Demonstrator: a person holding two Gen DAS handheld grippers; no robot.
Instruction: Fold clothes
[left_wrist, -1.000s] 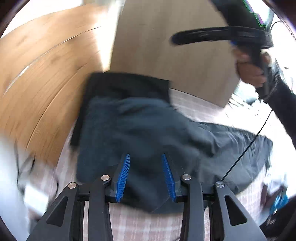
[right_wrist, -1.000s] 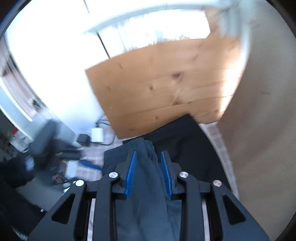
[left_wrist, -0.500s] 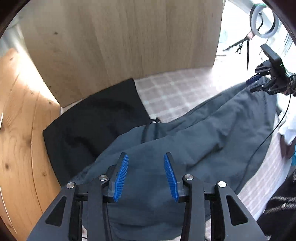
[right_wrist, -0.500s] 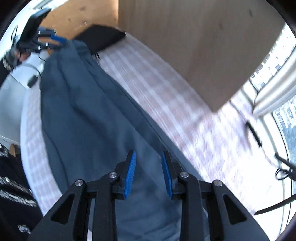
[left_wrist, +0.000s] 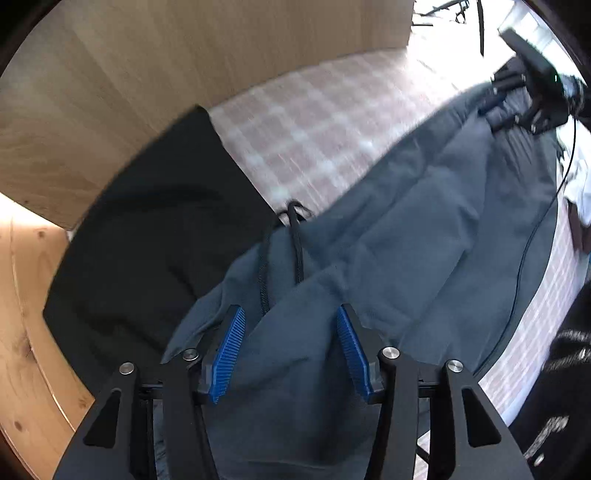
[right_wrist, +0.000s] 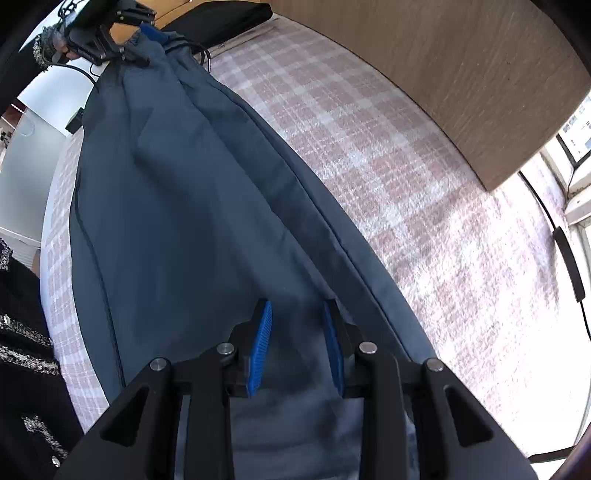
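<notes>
A: What is the biggest thing on the checked bedcover (right_wrist: 388, 177)?

B: The long grey-blue trousers (right_wrist: 192, 206), stretched lengthwise across it, with a wooden panel (left_wrist: 155, 70) along the far side. The black garment (left_wrist: 155, 236) lies flat at the waist end, partly under the trousers.

A: Who holds what?

B: The left gripper (left_wrist: 291, 354) is at the waist end, where the black drawcord (left_wrist: 297, 243) comes out. Its blue pads are spread wide over a hump of cloth; I would not call that a firm pinch. Seen from the right wrist view it sits far off at the top (right_wrist: 140, 40), cloth bunched against it.

A: And the other end?

B: The right gripper (right_wrist: 297, 347) is at the leg end, jaws narrowed, cloth running between the pads. It looks to be nipping the fabric, though whether the pads truly bite I cannot tell.

A: So which step?

B: I judge the trousers are drawn out long between the two grippers, either to be laid flat or to bring one end over to the other.

A: What does the next move need?

B: A sure hold at the waist and even tension, and the drawcord must stay clear of the fold.
</notes>
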